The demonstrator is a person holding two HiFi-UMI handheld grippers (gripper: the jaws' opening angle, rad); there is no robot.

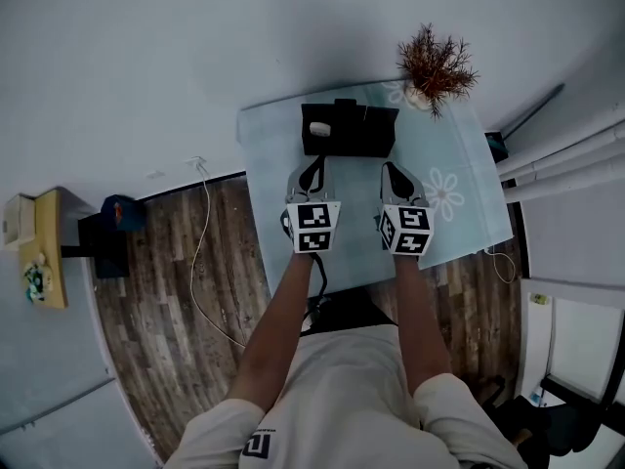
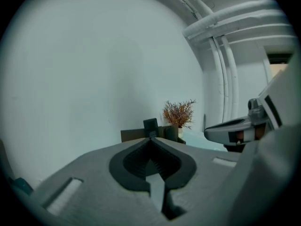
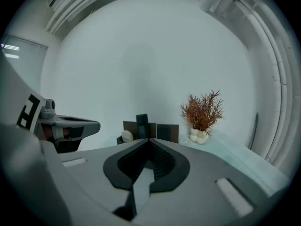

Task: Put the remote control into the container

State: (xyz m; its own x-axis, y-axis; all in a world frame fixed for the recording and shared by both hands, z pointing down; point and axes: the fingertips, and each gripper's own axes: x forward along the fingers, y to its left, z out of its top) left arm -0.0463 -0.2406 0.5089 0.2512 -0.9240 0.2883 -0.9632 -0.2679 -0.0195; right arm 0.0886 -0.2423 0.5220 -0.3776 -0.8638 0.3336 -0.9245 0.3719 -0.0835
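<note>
- My left claw (image 1: 312,162) is closed. Its two jaws are pressed tip to tip and there is nothing between them.
- My right claw (image 1: 390,168) is closed too, and it holds nothing.
- Both claws are side by side over the near part of the table (image 1: 469,213), a bit apart. They point at the far side and tip down a little.
- The table has a light blue cloth (image 1: 269,164) with white flowers printed on it.
- The container (image 1: 366,137) is dark. It sits at the far edge of the table, just past my claw tips, and neither claw touches it.
- The remote control (image 3: 142,124) is black. It stands up inside the container, and its top pokes out over the rim.
- A small white round thing (image 1: 319,128) lies in the container too, left of the remote control.
- A dry red-brown plant (image 1: 437,64) in a little white pot stands on the far right corner of the table, near the container.
- White pipes (image 1: 562,159) run along the wall on the right.
- The floor (image 1: 166,301) is dark wood, and a thin white cable (image 1: 200,233) lies on it on the left.
</note>
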